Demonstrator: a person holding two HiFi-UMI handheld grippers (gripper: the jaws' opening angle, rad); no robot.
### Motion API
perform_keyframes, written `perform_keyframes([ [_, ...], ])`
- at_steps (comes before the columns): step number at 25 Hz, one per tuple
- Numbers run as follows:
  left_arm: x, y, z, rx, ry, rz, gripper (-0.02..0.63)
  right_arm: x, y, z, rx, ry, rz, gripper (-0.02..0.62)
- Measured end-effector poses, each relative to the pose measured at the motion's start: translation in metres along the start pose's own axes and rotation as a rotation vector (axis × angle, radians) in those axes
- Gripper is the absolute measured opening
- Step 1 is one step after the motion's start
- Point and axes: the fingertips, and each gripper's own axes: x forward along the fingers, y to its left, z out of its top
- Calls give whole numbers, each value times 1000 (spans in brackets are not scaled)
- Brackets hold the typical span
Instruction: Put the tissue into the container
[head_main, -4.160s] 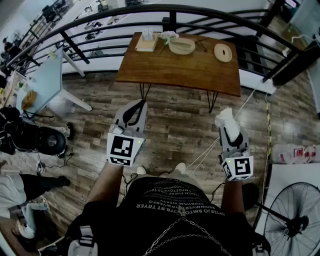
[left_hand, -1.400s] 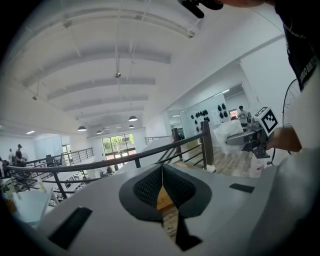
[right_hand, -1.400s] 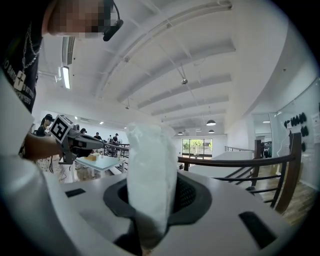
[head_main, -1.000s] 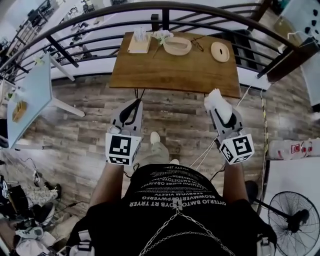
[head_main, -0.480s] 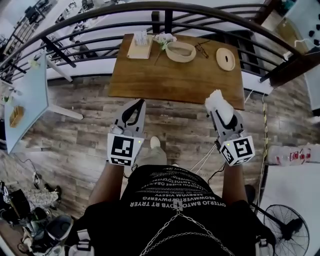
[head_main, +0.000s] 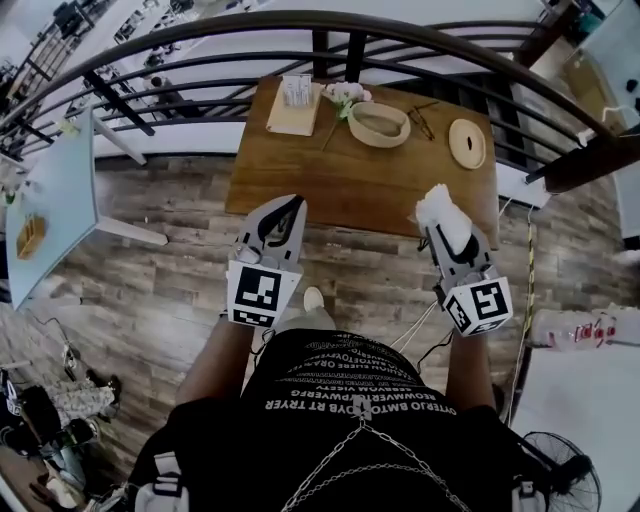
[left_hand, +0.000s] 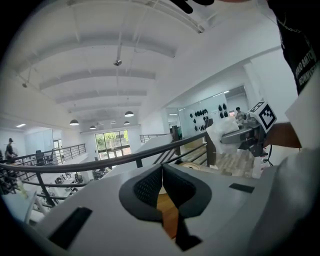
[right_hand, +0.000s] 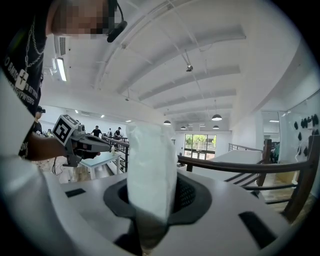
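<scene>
A white tissue (head_main: 438, 212) sticks up from my right gripper (head_main: 441, 232), which is shut on it; in the right gripper view the tissue (right_hand: 150, 172) fills the gap between the pads. The oval wooden container (head_main: 378, 124) lies on the far half of the brown table (head_main: 330, 175), well ahead of both grippers. My left gripper (head_main: 289, 210) hovers at the table's near edge, shut and holding nothing; its pads (left_hand: 150, 186) meet in the left gripper view. That view also catches the right gripper (left_hand: 243, 134) with the tissue (left_hand: 220, 134).
On the table are a tray with tissues (head_main: 294, 103), a round wooden lid (head_main: 467, 143) and glasses (head_main: 421, 121). A dark curved railing (head_main: 200, 30) runs behind it. A pale blue table (head_main: 55, 200) stands at the left, a fan (head_main: 555, 470) at the lower right.
The table has come closer and both grippers have moved forward to its near edge. The right gripper still holds the tissue; the left stays shut.
</scene>
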Motion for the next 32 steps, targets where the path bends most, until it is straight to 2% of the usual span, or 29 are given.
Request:
perform_keyframes([
  [8,26,58,4,-10,-15,-3,29,64,0,21,-12,-7,-12,120],
  [15,56,67,2,9,-6,-54,29,90,2,16,5,2,-16,119],
  [21,88,73,3,22,23,-72,29,105,-27,9,39,6,-45,118],
  [32,167,108,19,4,39,-12,29,186,-99,8,48,18,20,118],
])
